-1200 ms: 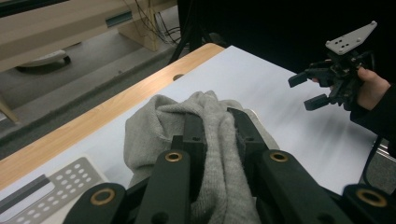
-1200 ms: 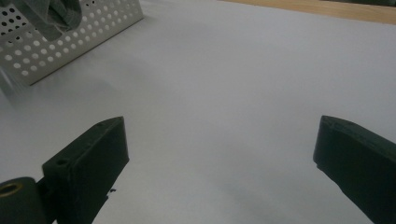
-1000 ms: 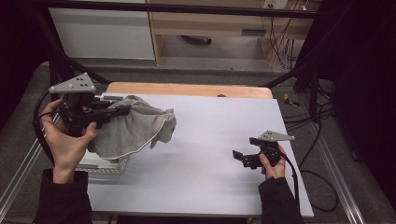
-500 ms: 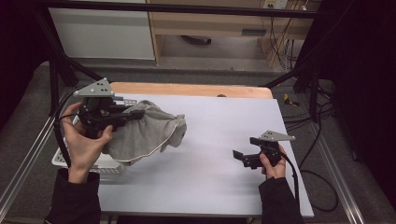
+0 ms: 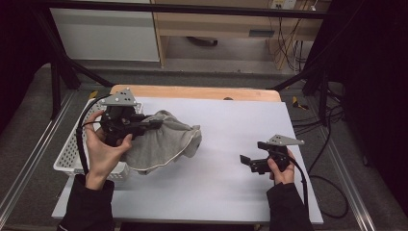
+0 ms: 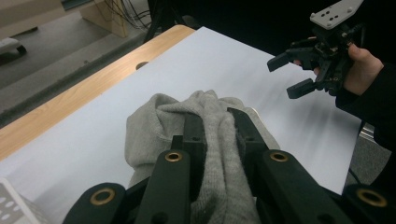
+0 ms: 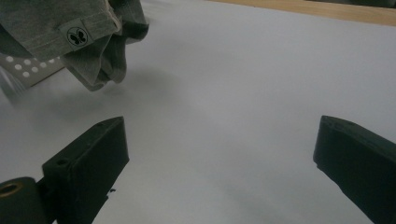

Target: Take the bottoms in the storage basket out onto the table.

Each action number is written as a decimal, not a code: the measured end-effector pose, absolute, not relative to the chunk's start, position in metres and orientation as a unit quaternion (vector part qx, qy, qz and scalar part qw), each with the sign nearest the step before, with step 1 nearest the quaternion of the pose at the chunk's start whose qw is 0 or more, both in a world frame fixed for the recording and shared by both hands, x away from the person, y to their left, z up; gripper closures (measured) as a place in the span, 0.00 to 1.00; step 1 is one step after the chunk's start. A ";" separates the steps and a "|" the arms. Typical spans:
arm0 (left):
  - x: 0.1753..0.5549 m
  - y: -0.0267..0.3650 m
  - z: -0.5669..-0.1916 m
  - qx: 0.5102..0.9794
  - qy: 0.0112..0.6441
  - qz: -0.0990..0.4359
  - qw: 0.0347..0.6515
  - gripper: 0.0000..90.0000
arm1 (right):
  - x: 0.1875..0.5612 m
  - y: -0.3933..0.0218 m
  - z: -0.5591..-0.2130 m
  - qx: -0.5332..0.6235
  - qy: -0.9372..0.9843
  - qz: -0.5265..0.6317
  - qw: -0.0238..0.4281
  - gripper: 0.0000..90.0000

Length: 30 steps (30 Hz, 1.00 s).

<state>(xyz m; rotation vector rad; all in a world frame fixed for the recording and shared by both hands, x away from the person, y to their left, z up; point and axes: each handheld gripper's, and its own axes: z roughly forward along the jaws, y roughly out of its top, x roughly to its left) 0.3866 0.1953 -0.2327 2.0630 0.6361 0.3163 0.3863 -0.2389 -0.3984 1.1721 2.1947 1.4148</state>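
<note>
While my left gripper (image 6: 215,122) pinches the grey garment (image 5: 161,144)
Cloth bunches between its fingers (image 6: 194,128), seemingly off the table (image 5: 231,192); my right gripper (image 7: 219,154) gapes, nothing between

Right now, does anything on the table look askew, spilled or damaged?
Nothing stands out. The grey garment hangs bunched from the left hand-held gripper, which is shut on it, beside the white basket. The right hand-held gripper waits open above the bare white tabletop.
</note>
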 end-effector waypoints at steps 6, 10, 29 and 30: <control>0.389 0.186 -0.241 0.844 0.257 0.124 0.454 0.87 | 0.386 -0.239 -0.399 0.406 0.759 0.489 0.139 0.04; 0.391 0.180 -0.247 0.846 0.254 0.119 0.453 0.87 | 0.386 -0.239 -0.399 0.406 0.759 0.490 0.139 0.04; 0.396 0.161 -0.272 0.857 0.250 0.106 0.437 0.87 | 0.386 -0.239 -0.399 0.406 0.759 0.490 0.139 0.04; 0.396 0.160 -0.274 0.858 0.250 0.104 0.436 0.87 | 0.386 -0.239 -0.399 0.406 0.759 0.489 0.139 0.04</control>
